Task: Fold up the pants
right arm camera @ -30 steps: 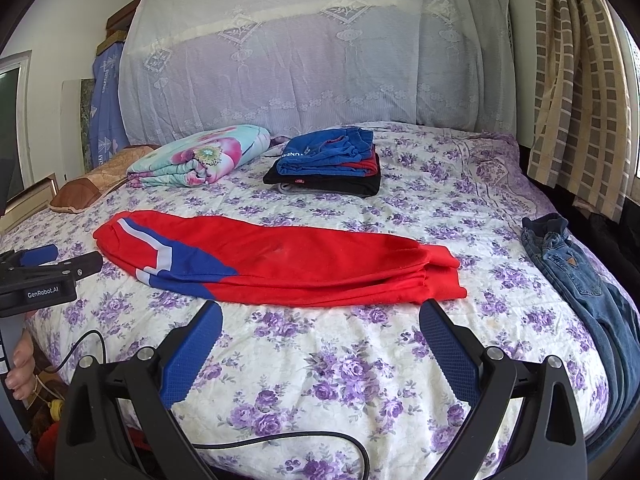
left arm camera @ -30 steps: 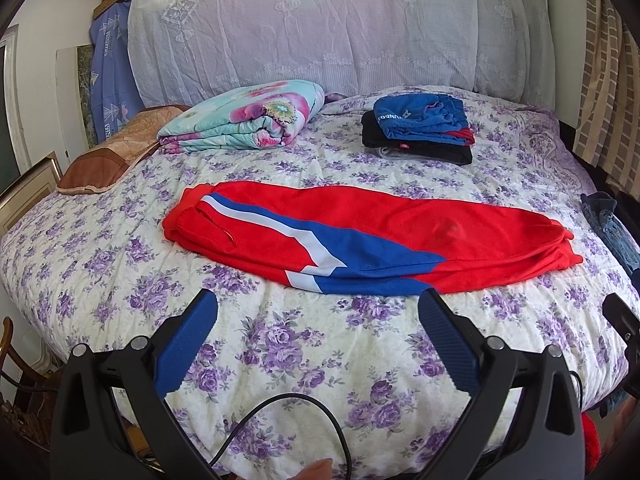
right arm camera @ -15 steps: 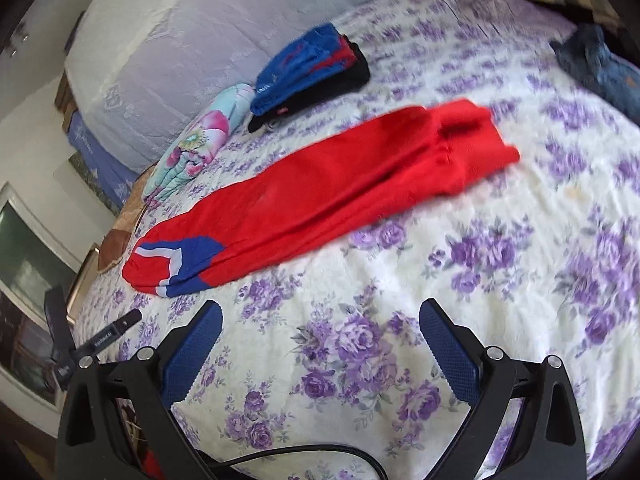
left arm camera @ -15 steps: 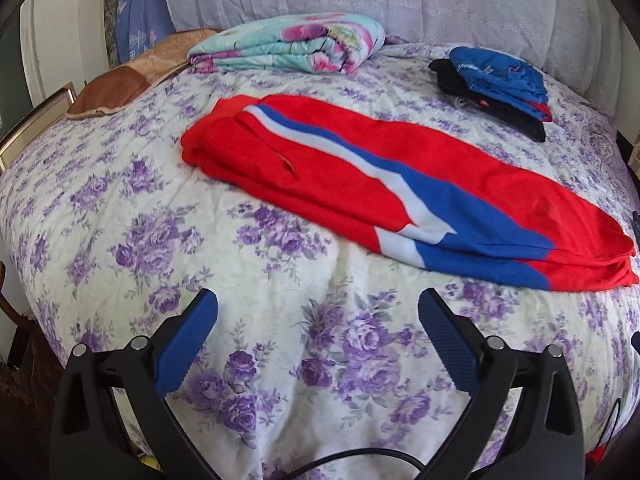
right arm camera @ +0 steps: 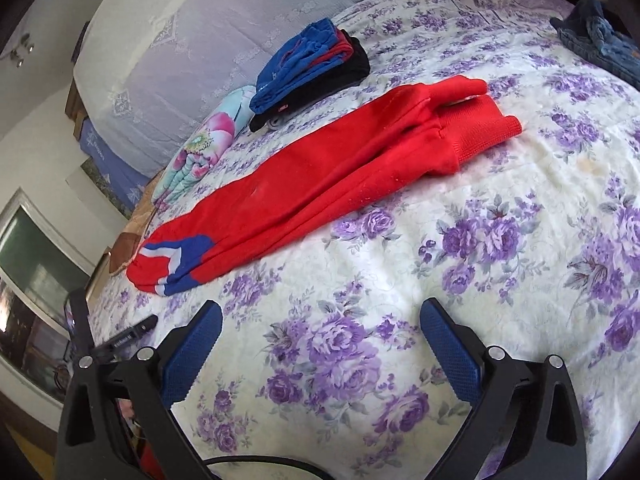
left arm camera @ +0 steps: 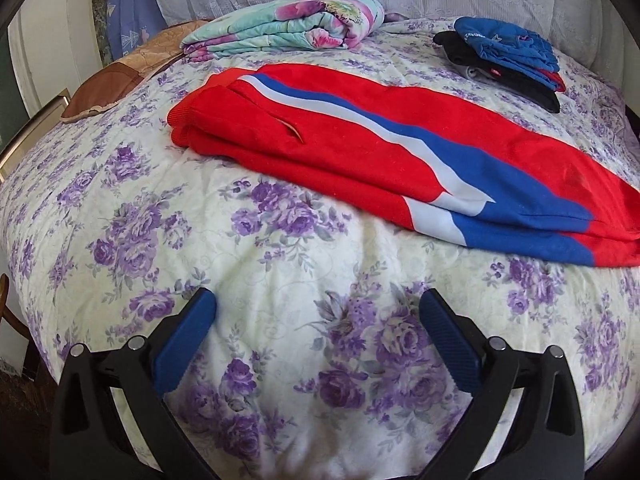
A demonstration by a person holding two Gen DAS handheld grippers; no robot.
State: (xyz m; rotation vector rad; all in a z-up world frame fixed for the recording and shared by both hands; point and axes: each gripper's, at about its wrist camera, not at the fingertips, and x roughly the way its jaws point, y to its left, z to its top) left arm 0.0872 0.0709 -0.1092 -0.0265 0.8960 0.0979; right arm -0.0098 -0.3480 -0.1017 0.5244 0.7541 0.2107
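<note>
Red track pants (left arm camera: 360,148) with a blue and white side stripe lie folded lengthwise, leg on leg, across the floral bedspread (left arm camera: 280,280). Their waistband is at the left in the left wrist view. Their ribbed cuffs (right arm camera: 472,128) are at the right in the right wrist view, where the pants (right arm camera: 320,184) run diagonally. My left gripper (left arm camera: 318,304) is open and empty, above the bedspread short of the pants' waist end. My right gripper (right arm camera: 320,316) is open and empty, above the bedspread short of the leg end. Neither touches the pants.
A stack of folded blue, red and black clothes (left arm camera: 504,52) and a folded floral quilt (left arm camera: 288,32) lie behind the pants. A brown pillow (left arm camera: 108,84) is at the left edge. Jeans (right arm camera: 596,40) lie at the bed's far right. The left gripper's body (right arm camera: 128,336) shows low left.
Both grippers have moved forward and down toward the bed; the pants now look larger and closer. The right view has rolled, tilting the bed. Both grippers stay open.
</note>
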